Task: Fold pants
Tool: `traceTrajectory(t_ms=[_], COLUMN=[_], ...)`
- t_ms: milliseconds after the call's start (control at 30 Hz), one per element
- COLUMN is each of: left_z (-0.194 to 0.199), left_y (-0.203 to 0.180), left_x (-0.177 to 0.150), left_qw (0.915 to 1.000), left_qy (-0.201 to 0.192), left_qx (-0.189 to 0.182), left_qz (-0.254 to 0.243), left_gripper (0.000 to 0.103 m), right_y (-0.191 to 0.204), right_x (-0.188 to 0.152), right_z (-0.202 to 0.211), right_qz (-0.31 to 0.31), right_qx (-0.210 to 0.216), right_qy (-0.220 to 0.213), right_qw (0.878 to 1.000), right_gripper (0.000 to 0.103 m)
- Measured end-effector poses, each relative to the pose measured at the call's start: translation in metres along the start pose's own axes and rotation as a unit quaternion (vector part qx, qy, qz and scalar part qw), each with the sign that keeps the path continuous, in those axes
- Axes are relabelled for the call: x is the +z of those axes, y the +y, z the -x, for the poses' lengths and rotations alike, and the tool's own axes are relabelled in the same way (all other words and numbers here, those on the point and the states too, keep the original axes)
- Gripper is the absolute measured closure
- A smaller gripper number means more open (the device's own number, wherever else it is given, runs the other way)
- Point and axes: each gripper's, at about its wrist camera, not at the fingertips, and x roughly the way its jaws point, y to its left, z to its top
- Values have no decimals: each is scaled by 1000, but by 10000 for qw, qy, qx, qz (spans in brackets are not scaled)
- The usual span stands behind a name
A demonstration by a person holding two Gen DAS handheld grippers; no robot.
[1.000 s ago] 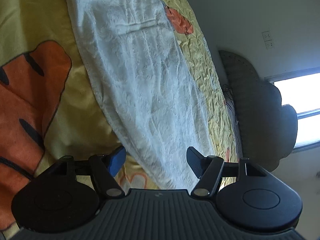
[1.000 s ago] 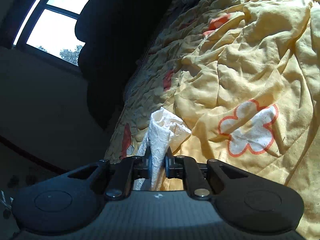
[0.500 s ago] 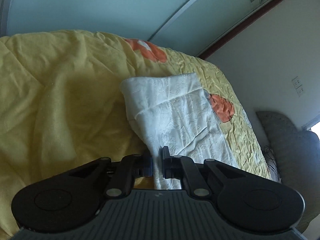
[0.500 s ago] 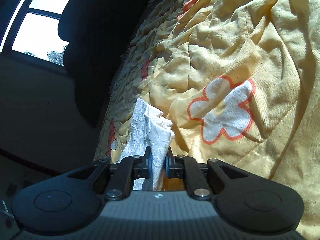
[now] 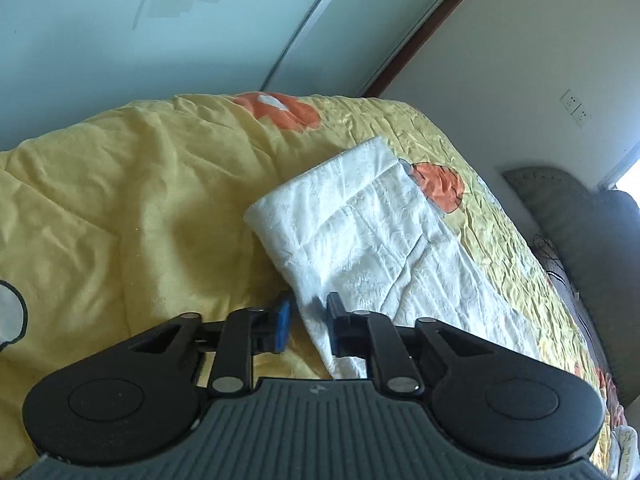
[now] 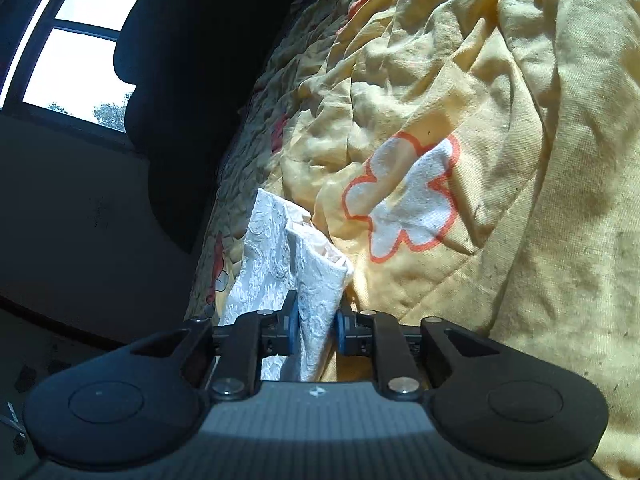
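The white textured pants (image 5: 376,240) lie along the yellow bedspread (image 5: 132,208), their far end folded back over itself. My left gripper (image 5: 306,312) stands at the near edge of the pants with its jaws a little apart and the cloth edge between them. In the right wrist view, my right gripper (image 6: 316,322) has a bunched end of the pants (image 6: 296,252) between its blue pads, with the jaws slightly parted around the cloth.
The bedspread is crumpled, with orange and white flower prints (image 6: 404,196). A grey padded headboard (image 5: 576,224) and a window (image 6: 76,44) stand at the bed's far side. A pale wardrobe door (image 5: 160,28) and a wall socket (image 5: 576,104) lie beyond the bed.
My left gripper closed on the pants' edge and lifted it, then parted its jaws a little. My right gripper's jaws have also widened slightly around the bunched cloth.
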Motion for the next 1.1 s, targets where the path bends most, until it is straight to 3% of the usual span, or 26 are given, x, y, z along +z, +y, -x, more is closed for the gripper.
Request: traceTrajectory(t_ms=[100, 167, 267, 400, 533, 633, 700, 733, 800, 833, 933, 1033, 1100], left_z=[14, 26, 47, 63, 50, 26, 10, 3, -14, -22, -43, -42, -40], left_y=[2, 4, -1, -35, -93, -136, -158, -167, -181, -184, -184, -181, -178], left_x=[2, 4, 8, 9, -11, -45, -73, -86, -111, -123, -144, -152, -152], left_qw=[9996, 9981, 9962, 9955, 9928, 9798, 9651, 9575, 9429, 9366, 9276, 9212, 9200], left_qy=[-98, -323, -648, -933, -487, 199, 571, 667, 815, 931, 1266, 1094, 1078], left_qx=[186, 371, 359, 1, -837, -1330, -1587, -1643, -1597, -1557, -1386, -1419, -1476], left_qz=[172, 359, 464, 138, -709, -1480, -2005, -2273, -2807, -2997, -3230, -3453, -3466], left_gripper=[48, 45, 45, 39, 34, 32, 32, 32, 32, 32, 32, 28, 28], right_y=[1, 5, 7, 8, 16, 24, 33, 39, 55, 61, 67, 44, 20], right_x=[6, 11, 11, 8, 13, 15, 13, 12, 11, 14, 34, 43, 46], right_z=[0, 1, 1, -2, -13, -18, -20, -21, -27, -29, -26, -26, -18], right_qz=[-60, -37, -39, 16, -15, 28, 306, 590, 1347, 1600, 1585, 1482, 1033], right_qx=[-17, -123, -160, -123, -73, -73, -109, -224, -552, -697, -396, -906, -703], right_qy=[3, -6, 50, -14, -26, -30, -8, -23, -2, 10, 50, -117, -234], right_qw=[10000, 9999, 9999, 9999, 10000, 10000, 9995, 9980, 9893, 9847, 9865, 9847, 9919], right_gripper=[81, 80, 77, 73, 62, 46, 40, 41, 75, 87, 87, 92, 92])
